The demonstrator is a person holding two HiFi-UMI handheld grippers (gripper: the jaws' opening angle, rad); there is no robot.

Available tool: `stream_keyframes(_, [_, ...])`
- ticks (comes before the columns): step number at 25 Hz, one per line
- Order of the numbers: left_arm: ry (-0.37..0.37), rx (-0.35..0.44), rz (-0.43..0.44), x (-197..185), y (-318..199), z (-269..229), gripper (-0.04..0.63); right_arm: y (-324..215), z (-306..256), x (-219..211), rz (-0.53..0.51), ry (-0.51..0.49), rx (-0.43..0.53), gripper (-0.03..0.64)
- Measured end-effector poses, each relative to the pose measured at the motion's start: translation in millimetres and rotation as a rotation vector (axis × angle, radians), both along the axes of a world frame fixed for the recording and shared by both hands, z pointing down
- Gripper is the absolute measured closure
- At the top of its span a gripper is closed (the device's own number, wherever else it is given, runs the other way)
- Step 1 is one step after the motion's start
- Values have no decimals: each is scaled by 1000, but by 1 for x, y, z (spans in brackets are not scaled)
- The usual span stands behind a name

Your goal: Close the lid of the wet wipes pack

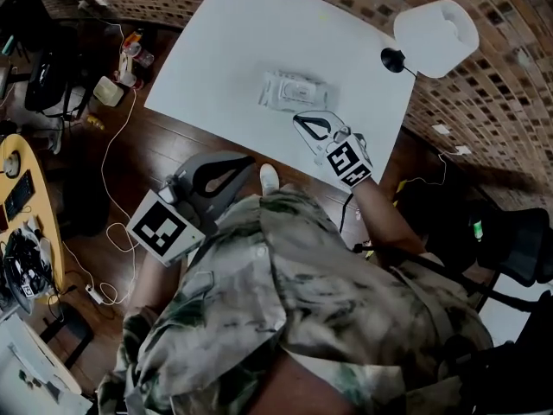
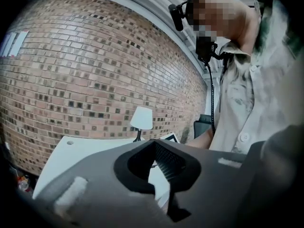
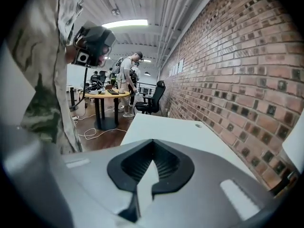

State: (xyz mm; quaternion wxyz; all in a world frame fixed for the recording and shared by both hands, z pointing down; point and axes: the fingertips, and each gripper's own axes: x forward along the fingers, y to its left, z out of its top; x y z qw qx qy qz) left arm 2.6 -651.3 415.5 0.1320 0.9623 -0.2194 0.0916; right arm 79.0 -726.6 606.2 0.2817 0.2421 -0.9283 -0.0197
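Jaws together on both sides, tip to tip, and neither has hold of anything: your left gripper (image 2: 154, 142) shows only the hollow behind its closed tips, and your right gripper (image 3: 153, 141) shows the same, with bare white table (image 3: 166, 127) beyond it. From the head view, the wet wipes pack (image 1: 294, 91) lies flat near the middle of the table (image 1: 216, 50), a pale packet with a raised panel on top. You can't tell from here whether that lid is up or down. Your right gripper (image 1: 298, 118) is out over the table's near side, its tips pointing at the pack and just beside its near edge, not touching it as far as the view shows, with the marker cube (image 1: 350, 162) trailing back toward your arm. Your left gripper (image 1: 251, 157) is well apart from the pack, held off the table over the wooden floor (image 1: 130, 162) and close in front of your patterned shirt (image 1: 285, 292). Its tips point toward the table edge. A white lamp (image 1: 436, 26) stands at the table's far right corner against the brick wall (image 1: 510, 85), and it shows again in the left gripper view as a small shade (image 2: 141, 118) in front of the bricks.
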Motion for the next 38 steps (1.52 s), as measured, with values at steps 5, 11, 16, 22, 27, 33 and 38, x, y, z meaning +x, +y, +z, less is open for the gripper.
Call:
stream_keyframes(5, [-13,3,-43,7,-20,4,595,-28,35,10,-10,56,-53,614])
stream_keyframes(11, [-22,-11,-97,4,-33,9,595,-53,52,15,-23,91,-55,614])
stream_keyframes(16, [-32,-12,-118,1,-41,7,595,-71,61,16,-18,81,-78,614])
stream_keyframes(22, [-43,-32,-129,2,-51,12,595,-87,76,20,-15,90,-102,614])
stream_keyframes(27, [-48,-44,-131,1,-59,15,594,-95,85,19,-27,90,-120,614])
stream_keyframes(33, [-51,-56,-131,0,-65,17,595,-95,88,19,-31,95,-120,614])
stream_keyframes(38, [-51,-61,-134,-1,-66,19,595,-97,89,19,-20,91,-121,614])
